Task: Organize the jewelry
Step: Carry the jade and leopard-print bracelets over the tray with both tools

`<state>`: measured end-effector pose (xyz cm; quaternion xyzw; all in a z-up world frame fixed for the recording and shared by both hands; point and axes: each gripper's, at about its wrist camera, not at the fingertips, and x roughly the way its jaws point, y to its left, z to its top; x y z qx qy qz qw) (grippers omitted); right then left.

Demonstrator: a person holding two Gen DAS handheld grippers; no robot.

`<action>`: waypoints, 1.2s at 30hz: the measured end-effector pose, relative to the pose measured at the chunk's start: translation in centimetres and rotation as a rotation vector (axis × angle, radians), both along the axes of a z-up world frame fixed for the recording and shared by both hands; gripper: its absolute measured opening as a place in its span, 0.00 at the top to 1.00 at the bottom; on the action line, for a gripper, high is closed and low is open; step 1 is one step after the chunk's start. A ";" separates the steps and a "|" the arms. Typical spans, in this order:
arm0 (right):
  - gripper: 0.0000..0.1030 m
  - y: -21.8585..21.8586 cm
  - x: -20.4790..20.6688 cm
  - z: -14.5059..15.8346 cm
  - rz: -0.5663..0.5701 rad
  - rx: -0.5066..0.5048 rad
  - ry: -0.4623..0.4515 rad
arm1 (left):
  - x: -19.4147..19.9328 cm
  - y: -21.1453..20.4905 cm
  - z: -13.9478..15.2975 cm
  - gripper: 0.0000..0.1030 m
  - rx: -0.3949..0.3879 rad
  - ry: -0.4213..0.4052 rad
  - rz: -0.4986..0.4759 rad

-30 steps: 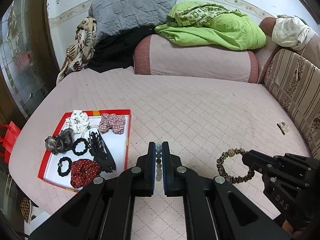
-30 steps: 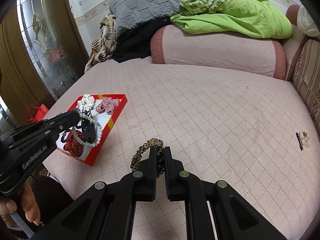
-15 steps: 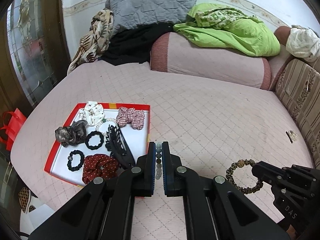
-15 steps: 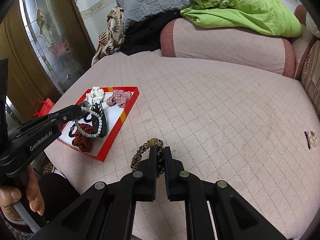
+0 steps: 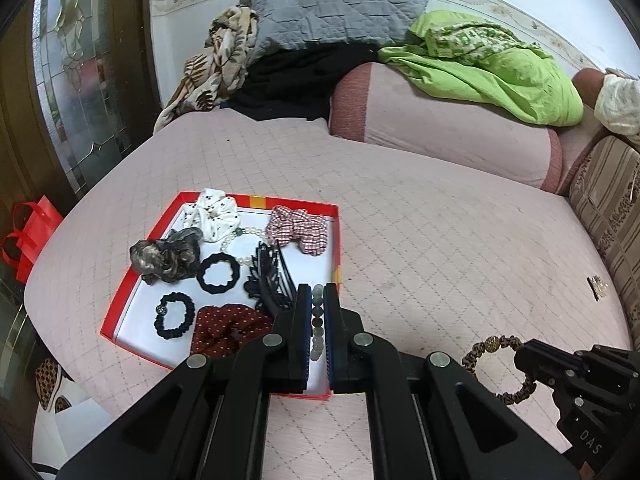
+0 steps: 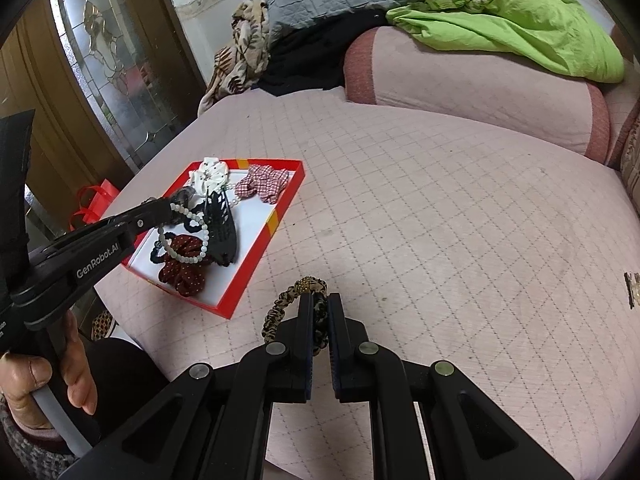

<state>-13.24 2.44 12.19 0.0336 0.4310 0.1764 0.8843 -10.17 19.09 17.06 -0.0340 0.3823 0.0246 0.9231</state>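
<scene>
While both grippers carry loot — drop-off time
Left gripper [image 5: 317,320] clamps the bead bracelet [image 6: 185,236] above the red tray [image 5: 120,300]; right gripper [image 6: 319,320] pinches the leopard scrunchie [image 6: 304,286] just beside the tray — probably next in.

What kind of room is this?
Probably a lived-in bedroom or sitting room at home: a quilted pink mattress, a grey pillow with a green blanket, and a stained-glass door.

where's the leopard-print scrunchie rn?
The leopard-print scrunchie is clamped in the right gripper, held above the pink quilted bed, right of the red tray. The left wrist view shows it at lower right.
</scene>
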 end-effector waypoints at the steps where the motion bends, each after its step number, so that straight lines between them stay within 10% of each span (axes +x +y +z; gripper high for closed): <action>1: 0.92 0.2 0.1 0.0 0.004 0.000 0.002 | 0.1 0.2 0.0 0.95 -0.003 0.001 0.004; 36: 0.92 9.2 4.4 -0.5 0.190 0.031 0.034 | 1.8 13.6 -1.3 0.95 -0.124 0.070 0.111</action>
